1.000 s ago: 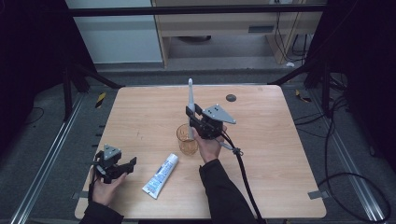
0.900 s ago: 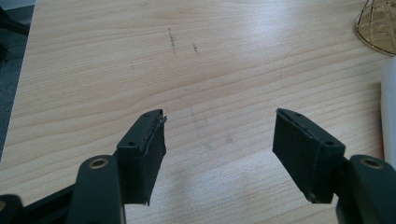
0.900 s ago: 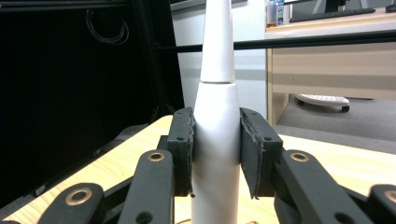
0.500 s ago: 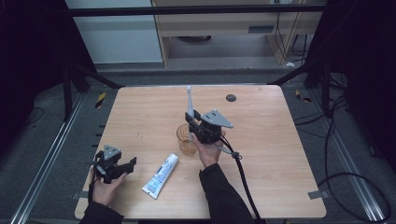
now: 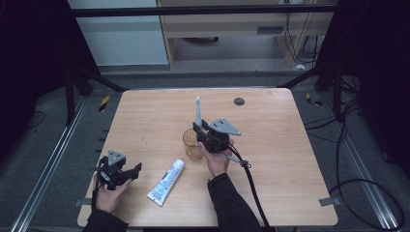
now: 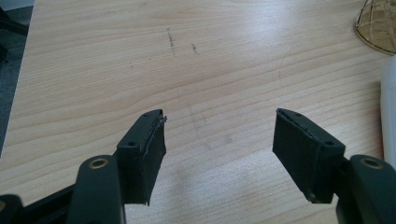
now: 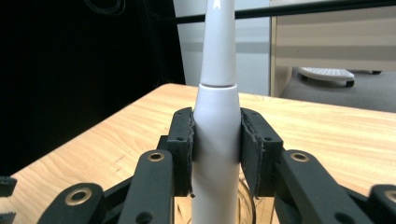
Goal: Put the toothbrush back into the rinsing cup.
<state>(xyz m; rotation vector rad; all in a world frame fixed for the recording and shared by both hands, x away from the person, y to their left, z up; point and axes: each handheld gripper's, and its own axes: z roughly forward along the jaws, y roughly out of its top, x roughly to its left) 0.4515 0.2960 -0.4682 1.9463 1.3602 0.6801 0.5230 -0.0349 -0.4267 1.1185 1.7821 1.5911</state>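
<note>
My right gripper (image 5: 204, 131) is shut on a white electric toothbrush (image 5: 197, 109) and holds it upright, its lower end at the amber glass cup (image 5: 191, 145) in the middle of the wooden table (image 5: 290, 159). In the right gripper view both pads clamp the toothbrush (image 7: 215, 93) body, and the cup's rim (image 7: 248, 205) shows just below the gripper (image 7: 215, 130). A white toothpaste tube (image 5: 166, 182) lies flat in front of the cup. My left gripper (image 5: 127, 173) rests open near the front left corner. In the left gripper view nothing lies between the wide-apart jaws of that gripper (image 6: 219, 126). The cup (image 6: 377, 23) and tube (image 6: 388, 107) sit at that view's right edge.
A small dark round disc (image 5: 239, 101) lies near the table's far edge. The right gripper's cable (image 5: 252, 186) trails back over the front edge. Metal frame rails run along both sides, with cables on the floor at right.
My right gripper has come down and slightly nearer with the toothbrush, lowering it toward the cup. The left gripper has stayed where it was.
</note>
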